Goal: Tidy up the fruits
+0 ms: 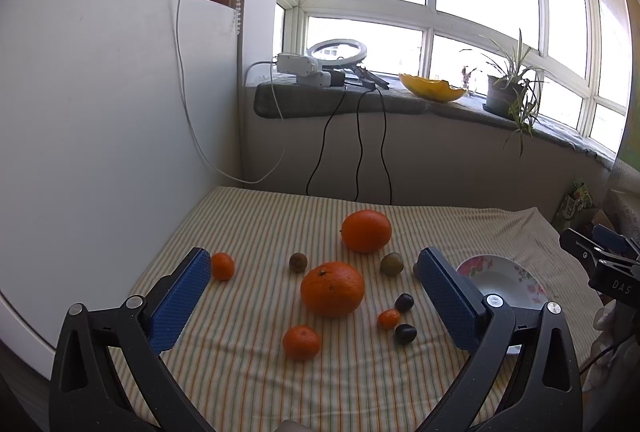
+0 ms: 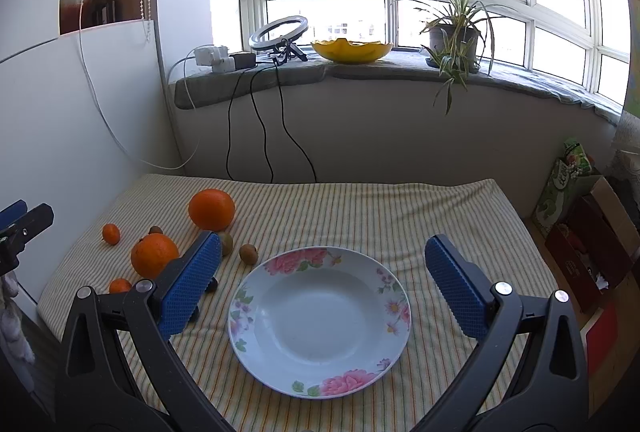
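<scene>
Two large oranges [image 1: 332,288] [image 1: 366,230] lie on the striped cloth, with small mandarins [image 1: 301,342] [image 1: 222,266] [image 1: 388,318], brown-green kiwis [image 1: 391,263] [image 1: 298,262] and dark plums [image 1: 404,302] [image 1: 405,333] around them. My left gripper [image 1: 316,264] hangs open above the near orange, holding nothing. A white flowered plate [image 2: 320,320] sits empty to the right of the fruit; my right gripper [image 2: 322,252] stands open over it. The same oranges [image 2: 154,255] [image 2: 211,209] show left of the plate, and a kiwi [image 2: 248,253] lies just beyond its rim.
A white board [image 1: 100,131] walls the table's left side. Behind the table runs a windowsill with a yellow bowl [image 2: 351,50], a potted plant [image 2: 454,35], a ring light [image 2: 279,31] and hanging cables. Boxes and a carton [image 2: 576,228] stand right of the table.
</scene>
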`<state>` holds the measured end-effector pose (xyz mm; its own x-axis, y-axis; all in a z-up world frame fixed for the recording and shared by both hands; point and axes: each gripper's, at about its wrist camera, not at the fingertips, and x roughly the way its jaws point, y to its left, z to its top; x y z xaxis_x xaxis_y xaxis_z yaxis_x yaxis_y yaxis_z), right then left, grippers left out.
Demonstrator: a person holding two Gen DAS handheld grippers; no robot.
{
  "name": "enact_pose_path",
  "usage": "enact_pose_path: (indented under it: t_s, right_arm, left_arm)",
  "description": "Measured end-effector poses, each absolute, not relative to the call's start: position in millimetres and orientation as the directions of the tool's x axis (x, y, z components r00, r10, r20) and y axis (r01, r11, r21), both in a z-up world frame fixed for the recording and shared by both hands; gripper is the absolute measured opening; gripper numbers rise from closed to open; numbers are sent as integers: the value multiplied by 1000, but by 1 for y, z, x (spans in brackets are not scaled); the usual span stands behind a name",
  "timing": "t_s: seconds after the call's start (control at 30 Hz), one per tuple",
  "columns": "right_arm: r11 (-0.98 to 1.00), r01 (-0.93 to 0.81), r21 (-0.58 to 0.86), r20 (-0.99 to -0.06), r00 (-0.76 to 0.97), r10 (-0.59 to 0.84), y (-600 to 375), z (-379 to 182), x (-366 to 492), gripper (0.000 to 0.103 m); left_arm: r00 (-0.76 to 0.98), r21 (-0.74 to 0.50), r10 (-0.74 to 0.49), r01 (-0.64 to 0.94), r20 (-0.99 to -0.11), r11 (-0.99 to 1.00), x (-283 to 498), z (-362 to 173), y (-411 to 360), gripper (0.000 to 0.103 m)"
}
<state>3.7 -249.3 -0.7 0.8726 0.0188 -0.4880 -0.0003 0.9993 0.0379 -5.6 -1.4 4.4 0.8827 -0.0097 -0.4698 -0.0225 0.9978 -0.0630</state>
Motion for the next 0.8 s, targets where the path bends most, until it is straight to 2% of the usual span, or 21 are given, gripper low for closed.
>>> enact_pose_path:
  t_s: [0.8]
  right_arm:
    - [999, -12, 32, -501, 865, 26, -247, -2, 10, 103]
  left_arm:
    - [877, -71, -19, -17, -480, 997, 1, -3, 1, 102]
